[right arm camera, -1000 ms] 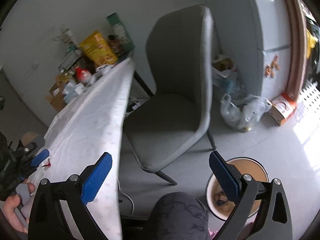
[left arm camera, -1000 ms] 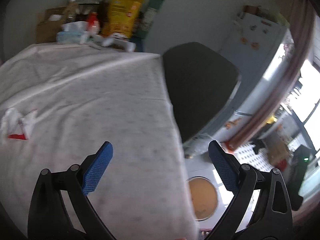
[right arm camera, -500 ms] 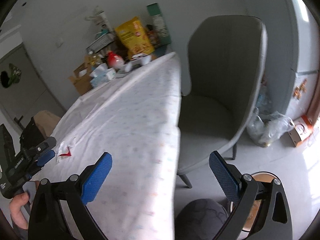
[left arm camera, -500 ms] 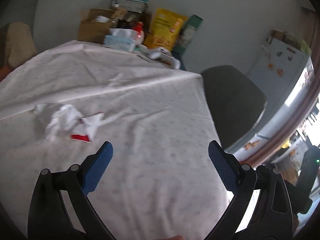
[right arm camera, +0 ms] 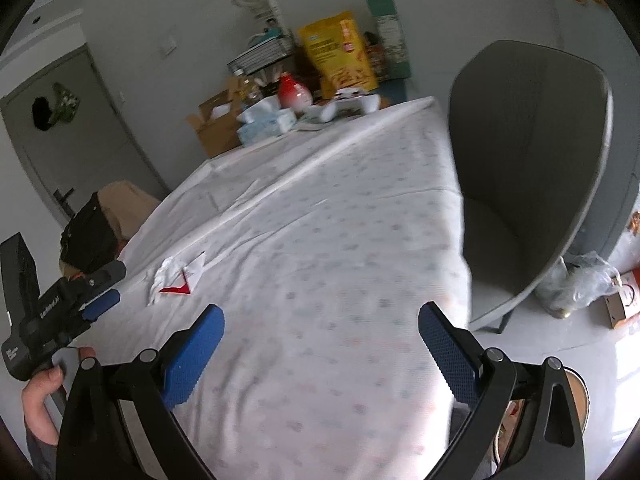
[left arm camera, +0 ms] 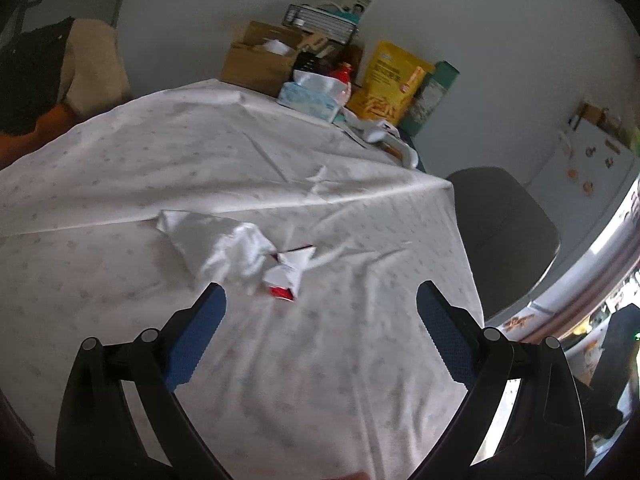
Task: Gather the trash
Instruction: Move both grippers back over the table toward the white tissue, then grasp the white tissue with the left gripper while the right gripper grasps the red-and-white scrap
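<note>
Our left gripper (left arm camera: 320, 308) hovers spread wide, empty; the crumpled white tissue (left arm camera: 236, 248) and red-and-white torn wrapper (left arm camera: 286, 276) lie just ahead on the white tablecloth (left arm camera: 360, 380). We should straddle one piece, then pinch. Right gripper (right arm camera: 320, 332) gapes too, empty.

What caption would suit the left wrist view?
Open left gripper poised above crumpled white tissue and a red-and-white wrapper on the clothed table.

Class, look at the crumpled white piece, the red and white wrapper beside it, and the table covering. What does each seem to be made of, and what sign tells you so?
Crumpled white piece: probably tissue paper; matte, soft, irregular folds.
Red and white wrapper: likely thin printed paper or card; flat panels, sharp creases; too blurred to be sure.
Table covering: apparently woven cloth; matte, faint dotted print, long fold lines, draping over the edge.
</note>
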`<control>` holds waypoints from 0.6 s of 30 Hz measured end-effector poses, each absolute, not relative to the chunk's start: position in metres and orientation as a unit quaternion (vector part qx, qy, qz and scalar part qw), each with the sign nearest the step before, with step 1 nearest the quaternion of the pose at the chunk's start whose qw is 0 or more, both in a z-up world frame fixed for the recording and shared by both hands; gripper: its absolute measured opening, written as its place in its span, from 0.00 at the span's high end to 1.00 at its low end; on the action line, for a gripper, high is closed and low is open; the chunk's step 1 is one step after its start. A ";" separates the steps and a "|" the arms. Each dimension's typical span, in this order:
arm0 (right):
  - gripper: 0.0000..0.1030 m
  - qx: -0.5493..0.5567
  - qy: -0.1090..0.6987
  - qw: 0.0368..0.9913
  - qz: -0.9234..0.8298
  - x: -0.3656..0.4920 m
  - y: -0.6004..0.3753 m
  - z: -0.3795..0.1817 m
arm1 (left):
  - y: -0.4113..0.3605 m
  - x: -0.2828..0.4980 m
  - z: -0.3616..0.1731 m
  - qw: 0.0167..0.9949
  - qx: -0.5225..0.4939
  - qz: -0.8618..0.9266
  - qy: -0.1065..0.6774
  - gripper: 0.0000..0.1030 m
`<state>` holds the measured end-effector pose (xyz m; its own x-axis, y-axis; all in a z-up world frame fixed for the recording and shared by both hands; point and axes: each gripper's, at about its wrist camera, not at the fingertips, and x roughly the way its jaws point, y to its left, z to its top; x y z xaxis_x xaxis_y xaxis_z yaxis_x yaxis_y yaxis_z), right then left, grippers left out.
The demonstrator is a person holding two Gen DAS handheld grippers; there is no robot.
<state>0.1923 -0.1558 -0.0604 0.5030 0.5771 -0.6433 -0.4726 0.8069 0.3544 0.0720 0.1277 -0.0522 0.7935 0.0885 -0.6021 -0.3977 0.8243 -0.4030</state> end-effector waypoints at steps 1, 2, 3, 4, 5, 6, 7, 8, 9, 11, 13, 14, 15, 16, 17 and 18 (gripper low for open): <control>0.08 0.062 0.396 0.862 0.309 0.192 -0.149 -0.060 | 0.133 0.070 -0.053 0.909 -0.267 0.135 0.290 0.08; 0.08 0.057 0.398 0.861 0.313 0.191 -0.145 -0.060 | 0.136 0.069 -0.053 0.909 -0.269 0.136 0.289 0.08; 0.10 0.046 0.400 0.859 0.315 0.191 -0.138 -0.061 | 0.141 0.068 -0.055 0.908 -0.269 0.137 0.289 0.08; 0.14 0.036 0.401 0.859 0.316 0.190 -0.132 -0.061 | 0.144 0.067 -0.056 0.908 -0.270 0.138 0.289 0.08; 0.15 0.027 0.400 0.859 0.318 0.188 -0.126 -0.061 | 0.147 0.067 -0.057 0.907 -0.270 0.140 0.290 0.08; 0.16 0.023 0.400 0.858 0.322 0.186 -0.121 -0.062 | 0.150 0.066 -0.058 0.906 -0.272 0.142 0.291 0.08; 0.16 0.021 0.400 0.856 0.326 0.184 -0.118 -0.062 | 0.153 0.066 -0.060 0.905 -0.273 0.142 0.292 0.08; 0.16 0.019 0.401 0.854 0.330 0.183 -0.115 -0.063 | 0.156 0.067 -0.061 0.905 -0.273 0.142 0.293 0.08; 0.16 0.016 0.402 0.854 0.330 0.183 -0.112 -0.063 | 0.158 0.068 -0.062 0.905 -0.271 0.142 0.295 0.08; 0.17 0.010 0.403 0.854 0.330 0.182 -0.107 -0.065 | 0.163 0.071 -0.065 0.906 -0.270 0.132 0.299 0.08; 0.24 0.004 0.404 0.852 0.334 0.182 -0.102 -0.065 | 0.168 0.075 -0.067 0.905 -0.266 0.131 0.305 0.08; 0.24 -0.003 0.402 0.853 0.333 0.180 -0.099 -0.064 | 0.169 0.077 -0.068 0.905 -0.264 0.131 0.308 0.08; 0.24 -0.007 0.399 0.856 0.330 0.179 -0.098 -0.064 | 0.172 0.080 -0.070 0.904 -0.261 0.130 0.311 0.08; 0.24 -0.008 0.397 0.857 0.328 0.178 -0.098 -0.064 | 0.173 0.083 -0.071 0.904 -0.260 0.130 0.315 0.08; 0.24 -0.007 0.397 0.858 0.327 0.177 -0.098 -0.065 | 0.175 0.087 -0.074 0.903 -0.257 0.129 0.320 0.08; 0.24 -0.004 0.397 0.858 0.326 0.177 -0.098 -0.066 | 0.176 0.090 -0.075 0.902 -0.254 0.128 0.325 0.10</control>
<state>0.1775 -0.0982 -0.0656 0.4711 0.5563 -0.6845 -0.5630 0.7871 0.2522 0.0900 0.1757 -0.0751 0.7566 0.0664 -0.6505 -0.3958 0.8385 -0.3746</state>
